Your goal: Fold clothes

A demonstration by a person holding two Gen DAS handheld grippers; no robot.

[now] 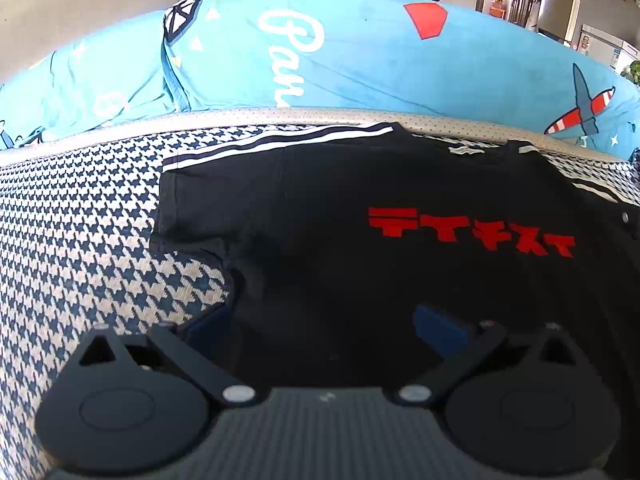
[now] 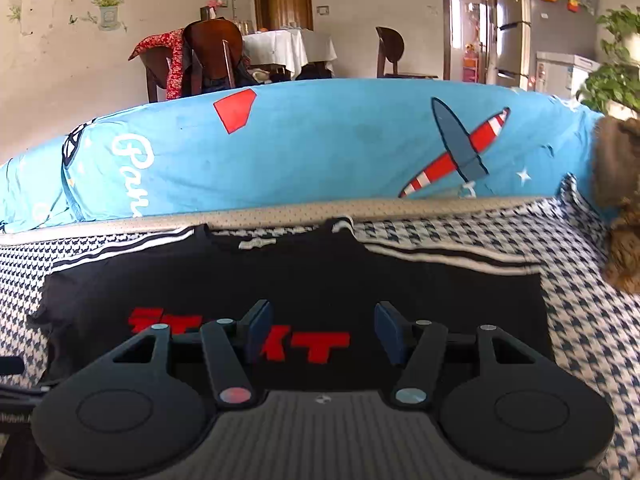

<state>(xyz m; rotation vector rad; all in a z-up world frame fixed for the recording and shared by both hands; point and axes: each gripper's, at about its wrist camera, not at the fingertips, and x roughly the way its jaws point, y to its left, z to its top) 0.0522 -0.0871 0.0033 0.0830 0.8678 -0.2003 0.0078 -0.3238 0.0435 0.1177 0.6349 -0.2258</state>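
A houndstooth-covered surface (image 2: 580, 320) is carrying a black T-shirt (image 1: 320, 208) spread flat, a blue printed cushion (image 2: 320, 152) lying beyond it. The left gripper (image 1: 324, 328) and right gripper (image 2: 320, 332) are hovering with fingers wide and empty, the shirt lying just ahead of and under both. Folding is seemingly just starting; the next move is calling for pinching an edge or sleeve.

Beyond my work I see a bright blue cartoon-print cushion (image 2: 320, 152) along the houndstooth-patterned sofa cover (image 1: 80, 220), dark wooden chairs (image 2: 212, 56), and a white-clothed table (image 2: 288, 46).
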